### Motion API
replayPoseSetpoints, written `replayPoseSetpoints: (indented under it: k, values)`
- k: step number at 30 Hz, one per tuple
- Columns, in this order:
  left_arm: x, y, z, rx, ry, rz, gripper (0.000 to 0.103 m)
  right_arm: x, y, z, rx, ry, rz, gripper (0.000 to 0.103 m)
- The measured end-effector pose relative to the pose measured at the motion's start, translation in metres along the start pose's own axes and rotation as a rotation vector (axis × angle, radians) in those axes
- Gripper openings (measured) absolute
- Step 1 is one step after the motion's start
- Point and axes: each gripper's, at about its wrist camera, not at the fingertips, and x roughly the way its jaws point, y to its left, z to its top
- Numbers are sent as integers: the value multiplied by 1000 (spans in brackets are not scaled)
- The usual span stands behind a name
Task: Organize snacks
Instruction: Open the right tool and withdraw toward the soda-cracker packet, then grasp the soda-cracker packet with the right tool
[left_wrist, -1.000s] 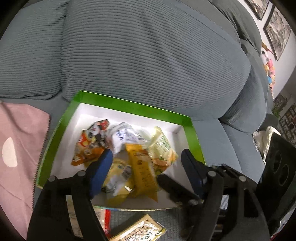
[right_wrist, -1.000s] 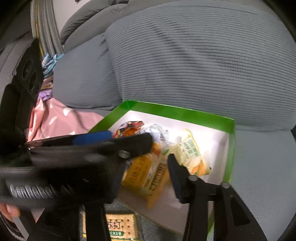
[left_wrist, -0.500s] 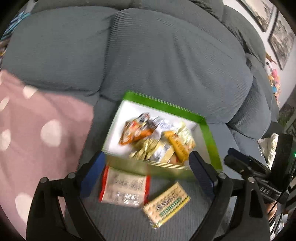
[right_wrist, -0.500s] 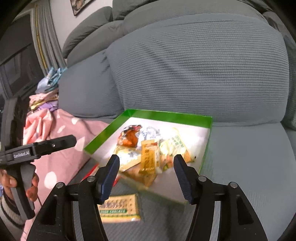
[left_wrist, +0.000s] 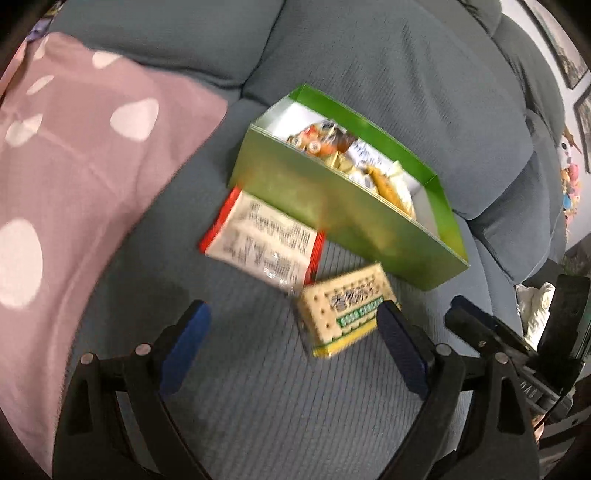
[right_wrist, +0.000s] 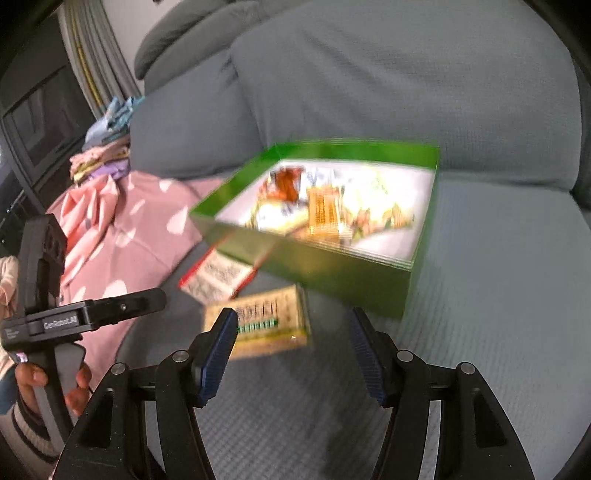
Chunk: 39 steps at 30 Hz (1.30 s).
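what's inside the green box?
Green box on the sofa holds a heap of snack packets: orange, yellow, white wrappers. Overlap and blur hide any packets underneath.

Two packets (left_wrist: 260, 242) on sofa (left_wrist: 258, 387), just before snack-filled box (left_wrist: 332, 206).

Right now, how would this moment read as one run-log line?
left gripper: open, empty | right gripper: open, empty | green box: holds snacks | cracker pack, red-edged packet: on sofa, outside box
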Motion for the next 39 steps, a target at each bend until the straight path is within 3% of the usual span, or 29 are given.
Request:
replayPoseSetpoints:
  k: [5,13,19,22,24,39]
  values:
    - [7,-9,-14,-9,-10,31,90,17,0,-16,5,42,11,62]
    - [32,-27,-20,80,17,52,66,37,-19,-16,124,32,91,62]
    - [48,-31,-16,100,27,59,59,57,-14,-5,97,50,117,60]
    - [53,-33,-13,104,33,40,48,70,-14,-3,89,75,123,52]
    - [55,-33,-13,109,37,38,48,73,-12,-2,75,75,122,48]
    - [40,-34,-20,123,29,42,41,56,-6,-22,94,40,134,40]
